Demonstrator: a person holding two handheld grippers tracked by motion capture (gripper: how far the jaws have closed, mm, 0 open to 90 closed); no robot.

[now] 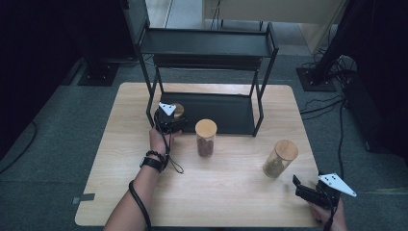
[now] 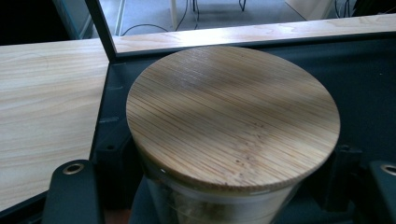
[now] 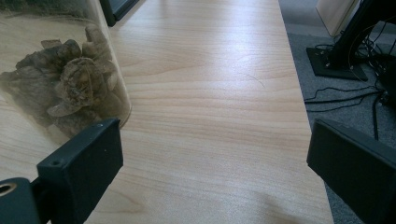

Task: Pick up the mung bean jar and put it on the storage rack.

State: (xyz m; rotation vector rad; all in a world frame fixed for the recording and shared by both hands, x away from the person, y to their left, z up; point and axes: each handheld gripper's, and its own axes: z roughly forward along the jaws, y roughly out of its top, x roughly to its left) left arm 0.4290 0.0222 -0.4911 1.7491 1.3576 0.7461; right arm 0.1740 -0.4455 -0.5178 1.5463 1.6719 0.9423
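Open right gripper (image 3: 212, 163) over the wooden table (image 3: 210, 93)

A glass jar (image 3: 60, 79) of dried brown pieces is seen just beyond one jaw; cables (image 3: 345, 98) are seen on the grey floor (image 3: 303, 28).

A rack (image 1: 208, 48) stands at the table's (image 1: 120, 183) far edge. One jar (image 1: 177, 110) sits on its bottom shelf (image 1: 226, 113), left; a second (image 1: 206, 138) just before it; a third (image 1: 280, 159) near right.

Three lidded jars (image 1: 206, 137), one black rack (image 1: 207, 43), two tools (image 1: 169, 120)
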